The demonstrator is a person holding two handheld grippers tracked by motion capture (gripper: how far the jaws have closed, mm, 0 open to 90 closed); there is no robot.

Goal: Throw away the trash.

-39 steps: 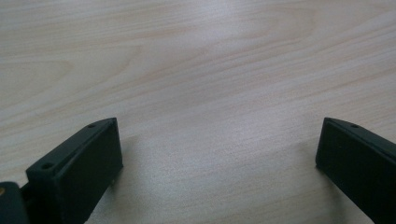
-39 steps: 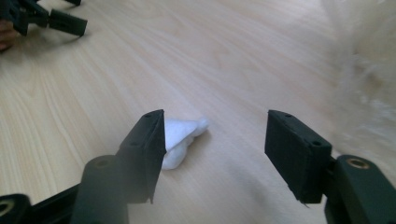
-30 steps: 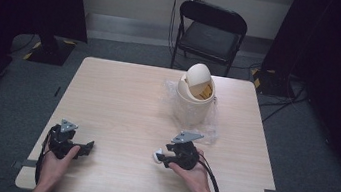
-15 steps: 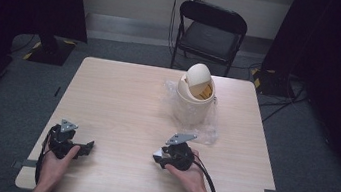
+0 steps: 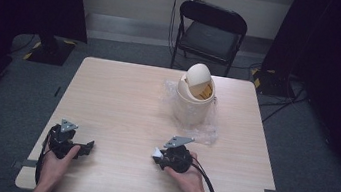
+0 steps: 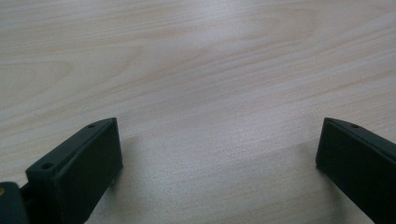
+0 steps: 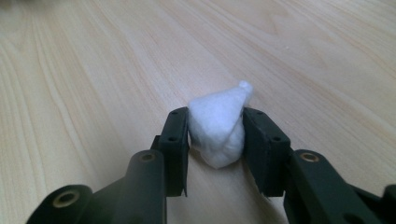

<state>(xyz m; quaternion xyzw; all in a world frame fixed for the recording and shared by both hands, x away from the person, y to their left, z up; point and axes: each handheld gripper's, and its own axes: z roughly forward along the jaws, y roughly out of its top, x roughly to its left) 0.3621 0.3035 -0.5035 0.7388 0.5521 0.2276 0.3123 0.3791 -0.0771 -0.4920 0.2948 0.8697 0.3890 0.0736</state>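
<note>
High view: right gripper point(image 5: 156, 154) low on the table point(image 5: 122, 104), near edge, a white wad point(image 5: 156, 152) at its tip; left gripper point(image 5: 88, 146) well apart; bin point(image 5: 193, 101) farther back.
Left gripper view: jaws wide, bare wood between.
Right gripper view: jaws just closing, pads pressing both sides of the wad point(image 7: 219, 128).

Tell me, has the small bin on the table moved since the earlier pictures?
No. The small bin stands at the same spot on the table, on its clear plastic sheet, in front of the chair.
</note>
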